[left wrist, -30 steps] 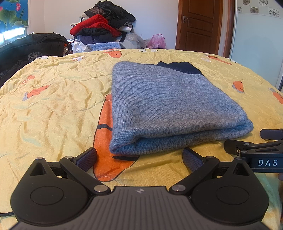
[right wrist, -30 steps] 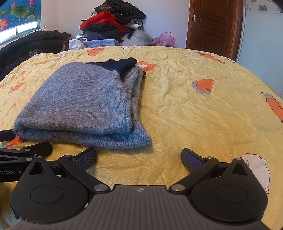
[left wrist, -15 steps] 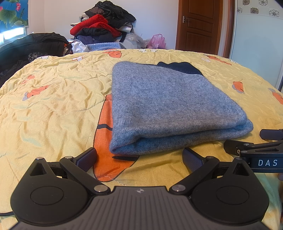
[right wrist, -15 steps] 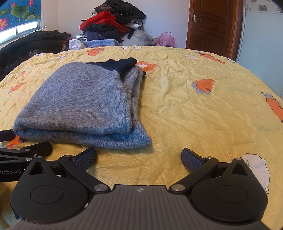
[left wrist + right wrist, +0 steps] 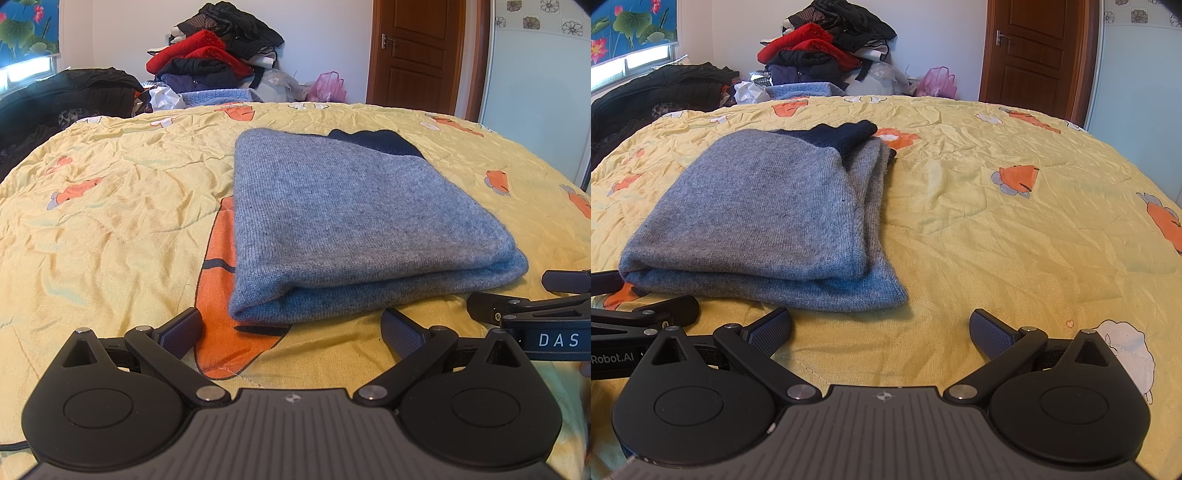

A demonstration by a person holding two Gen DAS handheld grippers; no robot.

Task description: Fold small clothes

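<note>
Jaws spread, both grippers | folded grey knit sweater (image 5: 354, 218) | wrinkled bedspread (image 5: 1015, 229)

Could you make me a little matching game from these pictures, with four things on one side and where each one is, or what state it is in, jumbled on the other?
Things:
1. grey sweater
2. left gripper
3. pile of clothes
4. wooden door

Place or state:
A. stacked beyond the far edge of the bed
B. shut, in the far right corner of the room
C. folded flat on the yellow bedspread
D. jaws open, holding nothing, just short of the fold

Pairs: 1-C, 2-D, 3-A, 4-B
</note>
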